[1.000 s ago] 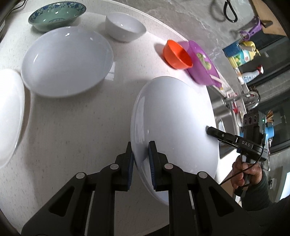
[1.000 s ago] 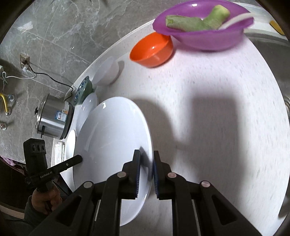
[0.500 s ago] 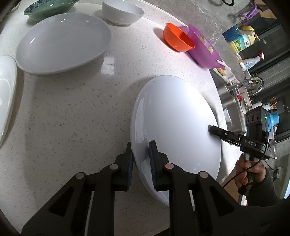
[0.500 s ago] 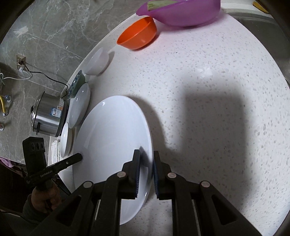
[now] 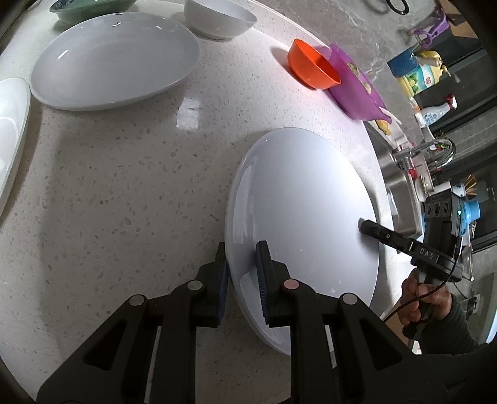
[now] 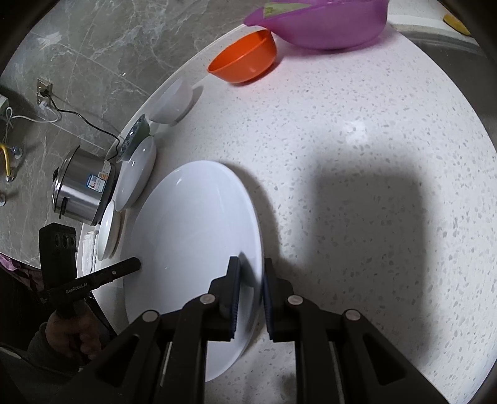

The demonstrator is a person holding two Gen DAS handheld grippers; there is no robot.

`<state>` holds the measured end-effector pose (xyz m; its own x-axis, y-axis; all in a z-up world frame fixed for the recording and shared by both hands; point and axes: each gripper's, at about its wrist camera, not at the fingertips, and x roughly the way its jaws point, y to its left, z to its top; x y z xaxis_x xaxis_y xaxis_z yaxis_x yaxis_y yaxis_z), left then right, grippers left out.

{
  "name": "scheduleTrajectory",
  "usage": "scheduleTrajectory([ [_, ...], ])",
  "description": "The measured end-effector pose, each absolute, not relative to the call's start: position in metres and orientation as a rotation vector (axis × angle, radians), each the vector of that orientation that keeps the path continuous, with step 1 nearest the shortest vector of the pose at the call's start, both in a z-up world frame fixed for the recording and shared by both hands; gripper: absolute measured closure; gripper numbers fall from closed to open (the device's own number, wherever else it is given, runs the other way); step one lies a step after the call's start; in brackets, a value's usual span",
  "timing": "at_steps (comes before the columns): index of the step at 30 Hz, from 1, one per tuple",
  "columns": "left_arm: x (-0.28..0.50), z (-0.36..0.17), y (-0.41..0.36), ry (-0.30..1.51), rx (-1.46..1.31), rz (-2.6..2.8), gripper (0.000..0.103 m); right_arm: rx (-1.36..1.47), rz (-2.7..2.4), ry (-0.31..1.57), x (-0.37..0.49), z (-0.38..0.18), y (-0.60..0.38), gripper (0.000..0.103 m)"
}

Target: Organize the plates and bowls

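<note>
Large white plate point(image 5: 304, 211) lies on the speckled counter point(image 5: 124, 192), gripped at opposite edges by both tools. Left gripper point(image 5: 242, 273) straddles the plate's near rim, one blue pad under it and one on top, pads clamped on the rim. Right gripper point(image 6: 251, 292) straddles the opposite rim; its jaws are opening, the rim between them, and a thin gap shows at the outer pad. Seen from the left gripper, the right tool's finger tip rests on the plate's far right edge, with a hand point(image 5: 419, 298) on the handle. Ahead and left of the left gripper: a second white plate point(image 5: 115, 59), a white bowl point(image 5: 217, 15) beyond it. Ahead and right: an orange bowl point(image 5: 310, 68) touching a purple basin point(image 5: 354, 93). A steel cooker point(image 6: 80, 186) stands far left of the right gripper.
</note>
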<state>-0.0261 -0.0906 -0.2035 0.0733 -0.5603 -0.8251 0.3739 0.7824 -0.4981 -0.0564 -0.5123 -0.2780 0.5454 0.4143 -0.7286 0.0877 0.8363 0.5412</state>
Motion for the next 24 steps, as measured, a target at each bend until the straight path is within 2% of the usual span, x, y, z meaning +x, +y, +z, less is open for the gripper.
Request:
scheduleTrajectory([
  [3, -0.029, -0.201, -0.085, 1.308, -0.194, -0.688, 0.087, 0.538, 0.220, 0.988, -0.054, -0.276, -0.508, 0.082],
  [5, -0.029, -0.195, -0.081, 1.281, -0.201, -0.684, 0.087, 0.534, 0.247, 0.980, -0.053, -0.274, -0.507, 0.067],
  [7, -0.031, -0.186, -0.073, 1.242, -0.217, -0.676, 0.086, 0.525, 0.248, 0.970, -0.053, -0.270, -0.508, 0.044],
  [10, -0.035, -0.164, -0.057, 1.184, -0.262, -0.658, 0.078, 0.516, 0.253, 0.954, -0.055, -0.256, -0.519, 0.041],
  [11, -0.035, -0.154, -0.051, 1.157, -0.278, -0.652, 0.069, 0.510, 0.252, 0.930, -0.056, -0.248, -0.524, 0.041],
  [12, -0.036, -0.142, -0.043, 1.123, -0.295, -0.641, 0.051, 0.509, 0.249, 0.894, -0.057, -0.237, -0.534, 0.041],
  [13, -0.036, -0.131, -0.034, 1.084, -0.317, -0.634, 0.043, 0.519, 0.254, 0.867, -0.056, -0.229, -0.541, 0.039],
  [14, -0.035, -0.116, -0.023, 1.026, -0.348, -0.628, 0.026, 0.538, 0.263, 0.835, -0.053, -0.220, -0.549, 0.038],
  [15, -0.034, -0.106, -0.016, 0.990, -0.356, -0.618, 0.015, 0.571, 0.279, 0.785, -0.046, -0.206, -0.558, 0.034],
  [18, -0.019, -0.072, 0.005, 0.907, -0.337, -0.592, 0.011, 0.644, 0.340, 0.678, -0.020, -0.176, -0.566, 0.016],
  [21, 0.005, -0.049, 0.020, 0.875, -0.287, -0.587, 0.011, 0.683, 0.443, 0.642, 0.021, -0.151, -0.546, 0.015],
  [24, 0.041, -0.038, 0.032, 0.876, -0.227, -0.604, 0.011, 0.737, 0.504, 0.682, 0.062, -0.148, -0.513, 0.013],
])
